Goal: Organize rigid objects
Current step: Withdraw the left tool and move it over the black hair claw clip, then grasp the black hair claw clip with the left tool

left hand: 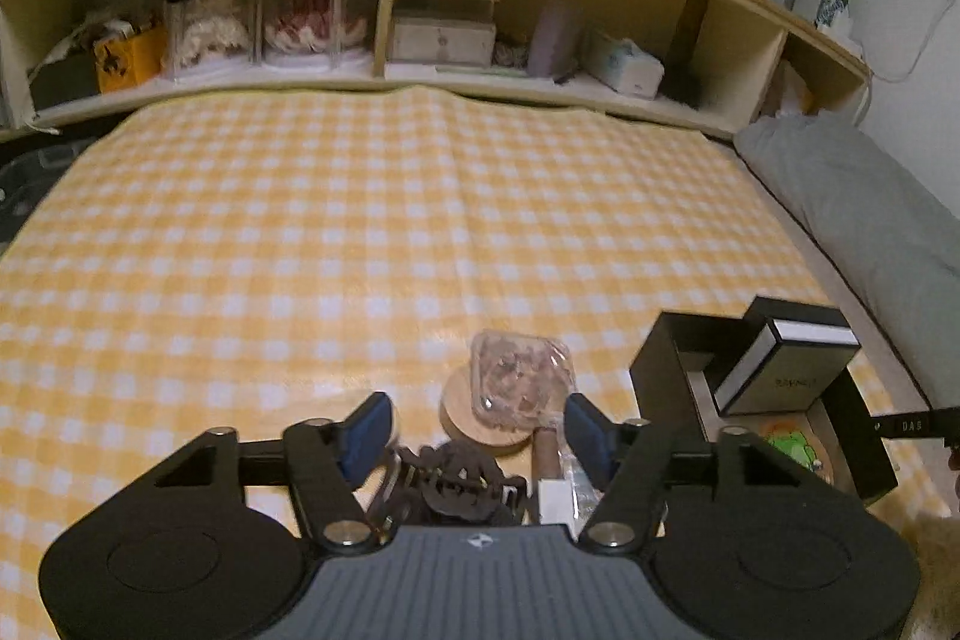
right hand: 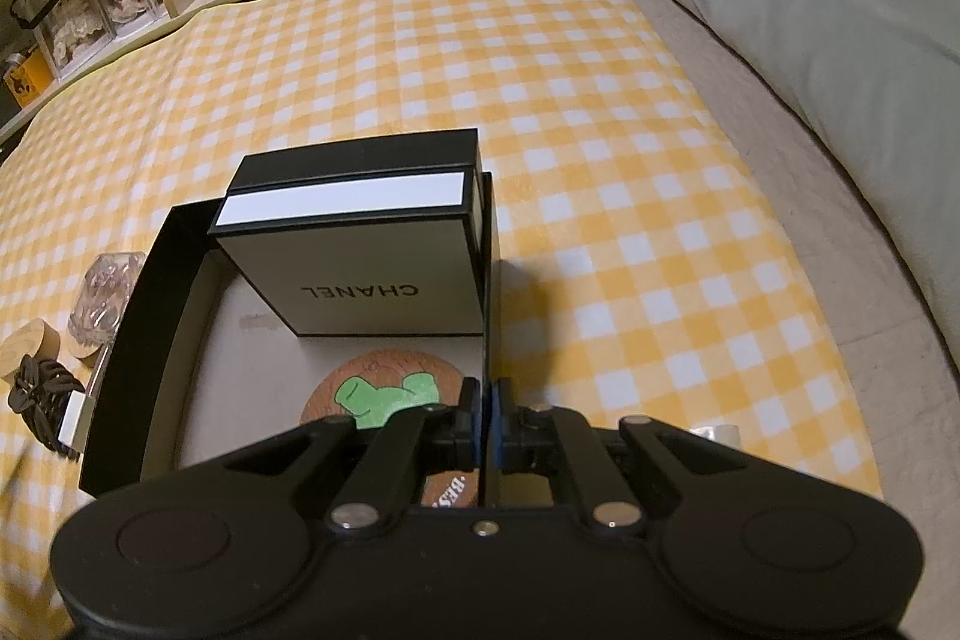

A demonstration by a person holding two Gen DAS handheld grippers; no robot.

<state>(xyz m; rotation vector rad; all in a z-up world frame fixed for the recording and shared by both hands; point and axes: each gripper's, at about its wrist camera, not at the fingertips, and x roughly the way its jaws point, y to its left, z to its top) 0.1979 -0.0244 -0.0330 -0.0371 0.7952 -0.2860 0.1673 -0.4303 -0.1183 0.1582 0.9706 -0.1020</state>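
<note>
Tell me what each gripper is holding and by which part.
The right gripper is shut on the near right wall of the black box. The left gripper is open and holds nothing.

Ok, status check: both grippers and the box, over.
Left gripper open, hovering above black hair clip. Right gripper shut on black box wall. Chanel box and coaster inside.

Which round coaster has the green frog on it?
The printed coaster lying inside the black box, below the Chanel box. The plain wooden coasters lie outside on the cloth.
</note>
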